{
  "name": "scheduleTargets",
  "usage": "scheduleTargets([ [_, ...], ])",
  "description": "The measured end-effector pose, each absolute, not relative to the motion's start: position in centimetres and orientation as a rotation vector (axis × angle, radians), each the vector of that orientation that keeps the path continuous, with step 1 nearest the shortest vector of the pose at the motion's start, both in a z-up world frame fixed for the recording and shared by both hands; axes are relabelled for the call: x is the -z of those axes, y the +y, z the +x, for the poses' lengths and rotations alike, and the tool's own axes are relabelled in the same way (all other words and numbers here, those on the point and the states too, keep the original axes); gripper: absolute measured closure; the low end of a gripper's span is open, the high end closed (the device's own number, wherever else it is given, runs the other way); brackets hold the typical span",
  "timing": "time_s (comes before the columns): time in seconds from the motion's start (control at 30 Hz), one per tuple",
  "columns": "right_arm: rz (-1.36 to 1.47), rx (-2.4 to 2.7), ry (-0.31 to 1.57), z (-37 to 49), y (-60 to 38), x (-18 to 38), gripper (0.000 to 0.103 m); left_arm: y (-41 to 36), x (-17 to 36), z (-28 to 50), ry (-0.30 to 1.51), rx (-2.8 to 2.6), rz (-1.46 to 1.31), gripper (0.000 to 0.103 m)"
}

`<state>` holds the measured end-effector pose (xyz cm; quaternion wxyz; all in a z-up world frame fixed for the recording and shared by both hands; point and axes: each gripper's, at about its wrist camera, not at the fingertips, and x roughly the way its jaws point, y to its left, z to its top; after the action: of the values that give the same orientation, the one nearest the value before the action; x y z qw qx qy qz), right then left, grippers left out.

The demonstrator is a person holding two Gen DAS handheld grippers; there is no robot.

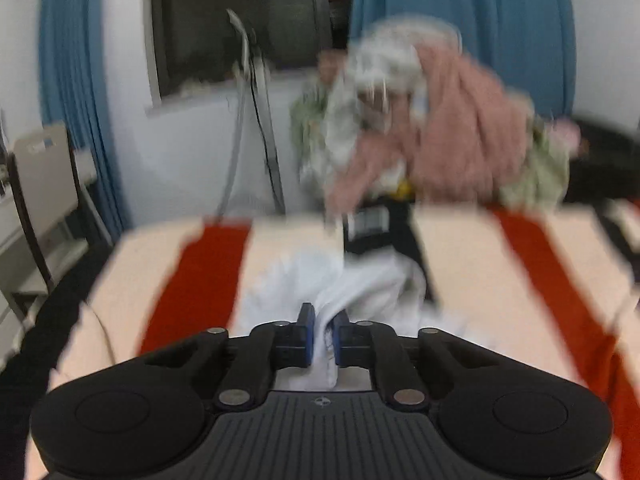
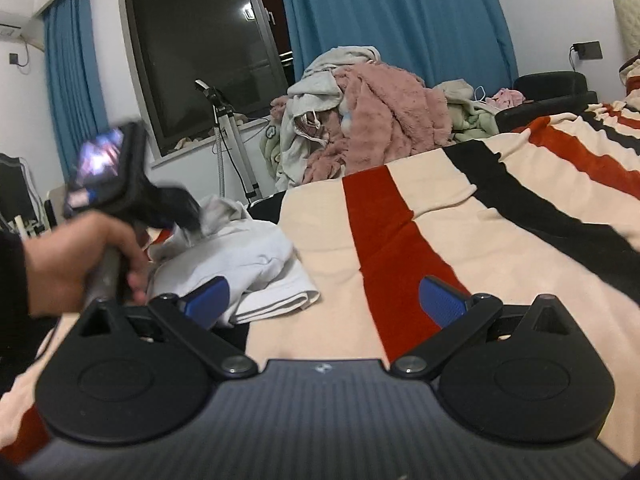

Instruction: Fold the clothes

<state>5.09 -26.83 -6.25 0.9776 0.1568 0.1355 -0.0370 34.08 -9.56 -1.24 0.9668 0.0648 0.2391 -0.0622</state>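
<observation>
Landmark: the striped blanket (image 2: 500, 220), cream with red and black bands, covers the bed and serves as the folding surface; every place below is given against it.
White garment: the white garment (image 2: 248, 256) lies crumpled on the blanket's left part, just beside the nearest red band in the right wrist view, one hemmed edge turned toward the camera. It is bunched, not spread, so no fold appears to be made yet.
Left gripper: the left gripper (image 1: 323, 326) has its blue pads clenched on a pinch of the white garment's cloth, which bulges out past the fingertips. Judged from the grip, it holds an edge or corner so the piece can be drawn out flat over the blanket.
Left hand: a hand (image 2: 76, 264) wraps the handle of that tool, above the blanket's left edge.
Right gripper: the right gripper (image 2: 324, 300) hangs low over the blanket with its jaws spread wide and nothing between them. One finger sits just over the garment's hem, likely ready to take a second hold.
Clothes pile: a heap of clothes (image 2: 360, 120), pink fleece, grey and pale green, sits past the blanket's far edge, apart from the garment in hand, presumably waiting its turn.
Blur: the left wrist view is smeared, so fine cloth detail there cannot be told.
</observation>
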Motion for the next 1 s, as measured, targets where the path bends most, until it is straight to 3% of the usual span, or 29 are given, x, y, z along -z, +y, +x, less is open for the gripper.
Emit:
scheduleTargets([
  [0.23, 0.3, 0.075, 0.23, 4.1, -26.6, 5.5, 0.0, -6.8, -9.1, 23.6, 0.321, 0.31, 0.034, 0.096],
  [0.43, 0.222, 0.061, 0.183, 1.4, -25.6, 4.2, 0.0, -4.6, -12.7, 10.1, 0.213, 0.382, -0.065, 0.096],
  [0.63, 0.228, -0.004, 0.247, -2.1, -24.8, 2.0, 0.007, -0.4, -10.4, -0.7, 0.164, 0.379, -0.123, 0.096],
  [0.77, 0.242, -0.135, 0.316, -4.2, -23.4, 0.1, 0.023, 4.5, -6.5, -3.8, 0.208, 0.363, -0.268, 0.096],
  [0.87, 0.146, -0.233, 0.323, -5.4, -20.8, -0.6, 0.028, 7.6, -3.7, -4.4, 0.258, 0.354, -0.377, 0.096],
  [1.0, 0.0, -0.338, 0.322, -4.9, -16.6, 0.4, 0.046, 10.0, -1.8, -4.1, 0.303, 0.338, -0.44, 0.096],
])
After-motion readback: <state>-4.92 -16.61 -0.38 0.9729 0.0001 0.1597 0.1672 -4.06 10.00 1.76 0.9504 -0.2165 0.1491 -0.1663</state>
